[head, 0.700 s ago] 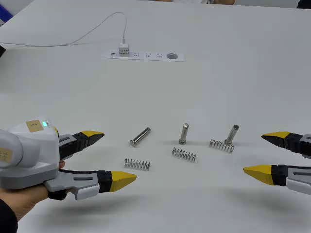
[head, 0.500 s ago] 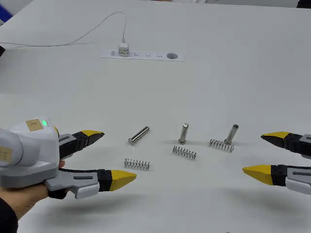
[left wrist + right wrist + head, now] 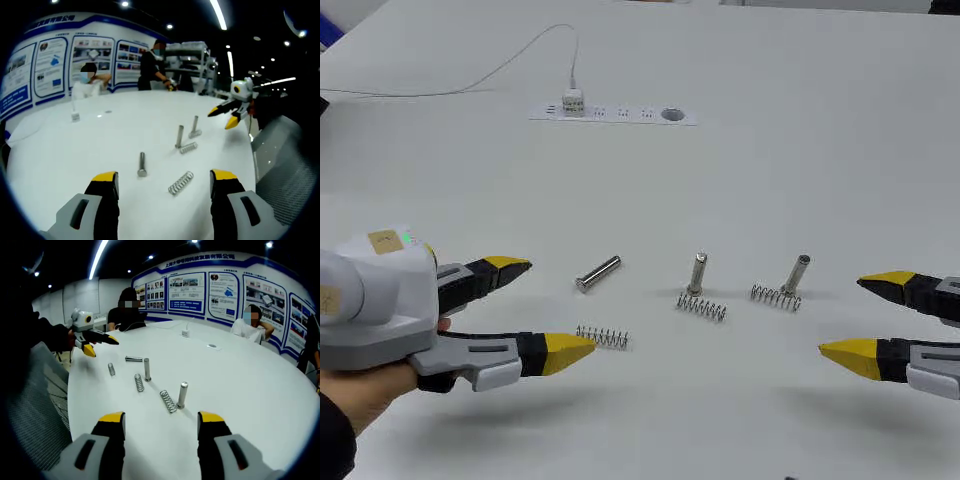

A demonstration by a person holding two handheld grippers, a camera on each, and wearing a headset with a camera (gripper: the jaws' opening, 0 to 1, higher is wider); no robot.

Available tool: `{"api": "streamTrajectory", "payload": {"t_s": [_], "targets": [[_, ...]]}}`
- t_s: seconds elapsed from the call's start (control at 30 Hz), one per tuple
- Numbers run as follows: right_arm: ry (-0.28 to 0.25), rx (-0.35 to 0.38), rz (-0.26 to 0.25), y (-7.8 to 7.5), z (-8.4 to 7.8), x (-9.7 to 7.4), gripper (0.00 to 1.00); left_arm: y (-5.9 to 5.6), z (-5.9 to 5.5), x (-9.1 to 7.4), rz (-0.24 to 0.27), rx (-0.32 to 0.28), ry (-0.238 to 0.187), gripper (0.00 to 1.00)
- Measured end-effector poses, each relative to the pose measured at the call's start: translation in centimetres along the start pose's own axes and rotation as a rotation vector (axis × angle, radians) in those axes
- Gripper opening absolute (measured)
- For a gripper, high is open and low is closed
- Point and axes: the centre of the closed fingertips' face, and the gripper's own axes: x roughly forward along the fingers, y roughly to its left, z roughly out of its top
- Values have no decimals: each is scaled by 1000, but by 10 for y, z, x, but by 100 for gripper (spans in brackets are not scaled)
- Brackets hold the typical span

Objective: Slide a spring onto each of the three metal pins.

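Three pins, three springs, two tongs, one power strip.

right gripper body cut off at edge, wall posters unreadable

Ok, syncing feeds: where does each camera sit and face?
Head view: on the headset, forward and down at pins and springs; left hand-held gripper, right hand-held gripper, a hand show.
Left gripper view: on the left one, facing the right one over the parts; own jaws below.
Right gripper view: mirrored, facing the left one; own jaws below.
All three share the pins and springs.
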Motion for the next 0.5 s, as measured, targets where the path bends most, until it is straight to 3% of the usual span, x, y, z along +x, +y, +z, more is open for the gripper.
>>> {"api": "streamTrajectory", "payload": {"t_s": [0.5], "targets": [[10, 6, -6, 0, -4, 0, 60, 14, 12, 10, 7, 44, 27, 67]]}}
